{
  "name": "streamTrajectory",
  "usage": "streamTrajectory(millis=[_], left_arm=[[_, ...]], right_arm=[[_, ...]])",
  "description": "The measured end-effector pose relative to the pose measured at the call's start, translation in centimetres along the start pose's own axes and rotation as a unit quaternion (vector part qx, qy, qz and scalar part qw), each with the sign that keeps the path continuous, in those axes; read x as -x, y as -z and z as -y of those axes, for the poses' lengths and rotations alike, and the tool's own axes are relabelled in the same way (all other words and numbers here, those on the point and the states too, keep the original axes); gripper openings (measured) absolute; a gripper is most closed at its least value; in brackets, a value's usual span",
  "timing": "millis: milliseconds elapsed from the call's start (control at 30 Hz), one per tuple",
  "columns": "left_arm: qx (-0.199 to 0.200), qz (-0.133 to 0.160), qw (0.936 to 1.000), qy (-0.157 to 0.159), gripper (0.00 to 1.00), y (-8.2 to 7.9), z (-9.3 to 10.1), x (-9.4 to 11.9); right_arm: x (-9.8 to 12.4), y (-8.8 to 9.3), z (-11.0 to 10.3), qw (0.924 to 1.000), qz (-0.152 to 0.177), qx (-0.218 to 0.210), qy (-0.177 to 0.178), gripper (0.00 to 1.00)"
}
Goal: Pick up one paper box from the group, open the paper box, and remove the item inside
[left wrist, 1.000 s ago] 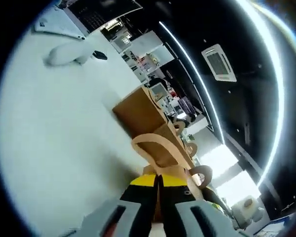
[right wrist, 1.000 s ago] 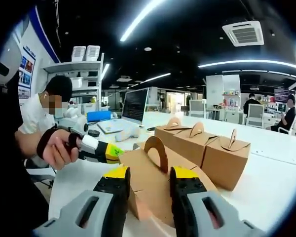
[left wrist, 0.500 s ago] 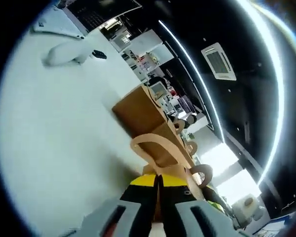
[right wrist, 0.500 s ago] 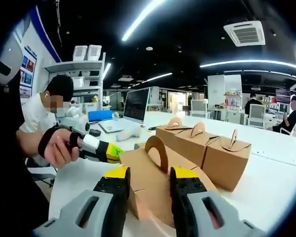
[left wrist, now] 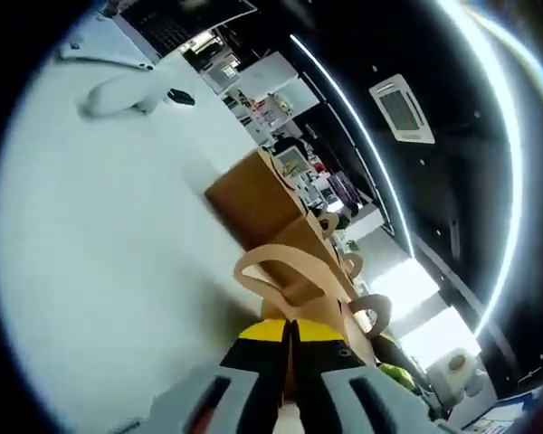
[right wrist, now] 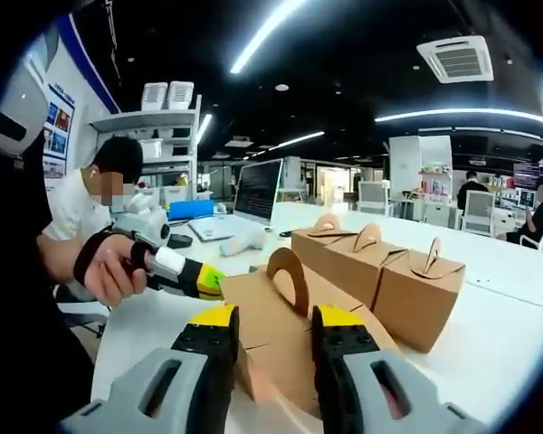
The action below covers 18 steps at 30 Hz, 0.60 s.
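The paper box flap has lifted slightly between the left tongs.

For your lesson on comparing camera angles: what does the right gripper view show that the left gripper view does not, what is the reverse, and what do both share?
Right gripper view alone: a hand holding the left tongs against the near brown cardboard box with an arched handle, a seated person in a white shirt, and an open laptop.

Left gripper view alone: a small black object lying on the white table.

Both: the near box, the row of brown handled boxes behind it, the table, and a ceiling air vent.
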<state>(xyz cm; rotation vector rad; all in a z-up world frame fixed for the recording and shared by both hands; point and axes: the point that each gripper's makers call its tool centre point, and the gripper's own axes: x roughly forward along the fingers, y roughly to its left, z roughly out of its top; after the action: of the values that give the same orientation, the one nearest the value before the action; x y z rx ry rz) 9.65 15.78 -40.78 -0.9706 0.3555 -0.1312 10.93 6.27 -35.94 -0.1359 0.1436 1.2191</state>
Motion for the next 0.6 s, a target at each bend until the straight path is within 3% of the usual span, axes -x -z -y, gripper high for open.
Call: streamTrajectory(millis=[300,400,600], left_arm=[[0.011,-0.006,0.9999,0.007,0.05,0.4,0.2,-0.2],[-0.006,-0.002,0.9999,0.009,0.05,-0.1,0.1,0.1],[-0.062,0.032,0.9975,0.007,0.08,-1.7,-0.3,0.7]], right_arm=[[0.0,0.0,0.0,1.0,-0.001,0.0,0.001,0.33],[0.0,0.0,0.0,1.0,-0.001,0.0,0.001,0.33],[0.0,0.0,0.0,1.0,-0.003,-0.001,0.002,0.33]])
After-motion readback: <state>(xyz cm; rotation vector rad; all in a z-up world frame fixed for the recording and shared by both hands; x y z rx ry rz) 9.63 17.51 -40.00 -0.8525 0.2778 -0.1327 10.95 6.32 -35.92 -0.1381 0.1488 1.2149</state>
